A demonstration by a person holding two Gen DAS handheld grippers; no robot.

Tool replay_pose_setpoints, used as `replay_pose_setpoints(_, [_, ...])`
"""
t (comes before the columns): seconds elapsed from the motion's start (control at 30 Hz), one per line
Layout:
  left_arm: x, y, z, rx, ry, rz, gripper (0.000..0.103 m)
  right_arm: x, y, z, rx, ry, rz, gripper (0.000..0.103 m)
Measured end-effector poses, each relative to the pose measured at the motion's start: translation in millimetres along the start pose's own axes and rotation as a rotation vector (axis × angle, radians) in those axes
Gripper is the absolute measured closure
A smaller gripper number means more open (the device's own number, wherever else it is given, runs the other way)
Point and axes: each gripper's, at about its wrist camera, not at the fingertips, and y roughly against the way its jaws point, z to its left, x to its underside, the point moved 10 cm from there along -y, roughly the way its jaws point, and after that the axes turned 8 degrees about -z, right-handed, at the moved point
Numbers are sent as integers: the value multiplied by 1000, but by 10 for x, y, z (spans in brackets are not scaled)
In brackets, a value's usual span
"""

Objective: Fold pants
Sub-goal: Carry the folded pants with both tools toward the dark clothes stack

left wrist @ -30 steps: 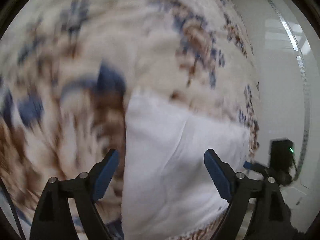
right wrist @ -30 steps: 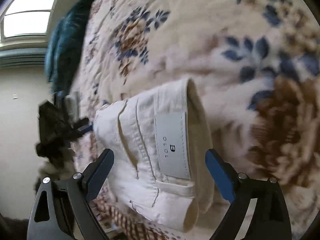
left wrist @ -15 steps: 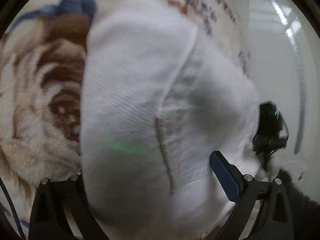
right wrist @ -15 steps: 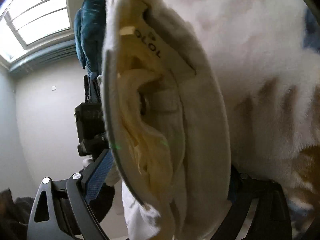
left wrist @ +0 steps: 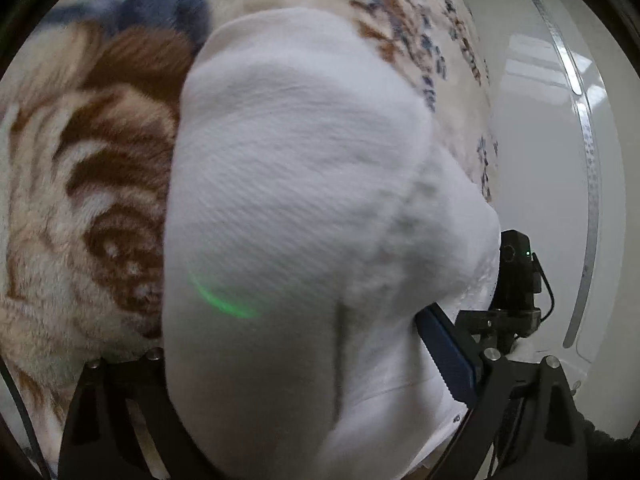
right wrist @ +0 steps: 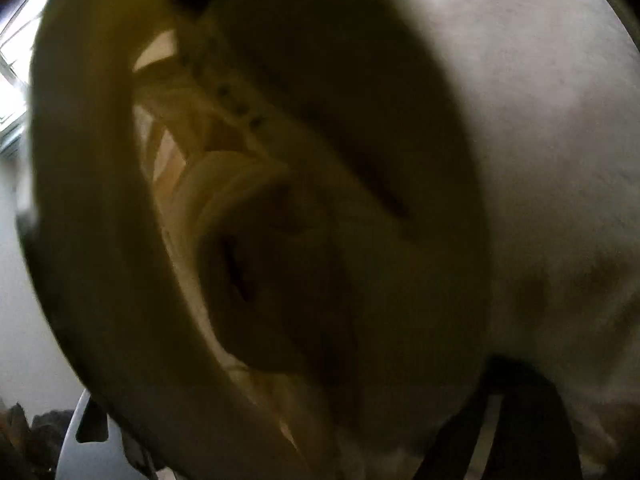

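The folded white pants (left wrist: 288, 220) lie on a floral fleece blanket (left wrist: 92, 200) and fill the gap of my left gripper (left wrist: 292, 332). Its jaws are closing. The blue right pad (left wrist: 444, 356) lies against the cloth, with the fold bulging over its tip. The left pad is hidden behind the fabric. In the right wrist view the open waistband end of the pants (right wrist: 280, 240) sits right against the lens. My right gripper (right wrist: 304, 360) is closing around it. Only the dark finger bases show at the bottom, and cloth hides both pads.
The blanket (right wrist: 560, 120) covers the bed under both grippers. The black body of the other hand-held device (left wrist: 516, 280) shows at the far end of the pants. Beyond the bed edge stands a glossy white wall (left wrist: 540, 140). A bright window (right wrist: 12, 92) is at the left.
Both grippers have come down onto the ends of the folded pants, which now fill both views. The right view has closed in until the waistband covers its pads.
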Motion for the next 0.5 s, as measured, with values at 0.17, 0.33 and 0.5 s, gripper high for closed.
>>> replay_pose_setpoints(0.17, [58, 213, -268, -27, -55, -20, 40, 78, 75, 239, 28, 48, -48, 39])
replay_pose_setpoints(0.33, [270, 473, -289, 10, -46, -20, 43, 202, 160, 465, -69, 34, -63, 43])
replay_pose_setpoints(0.5, [291, 441, -75, 11, 4, -19, 43, 288, 85, 684, -141, 41, -20, 45])
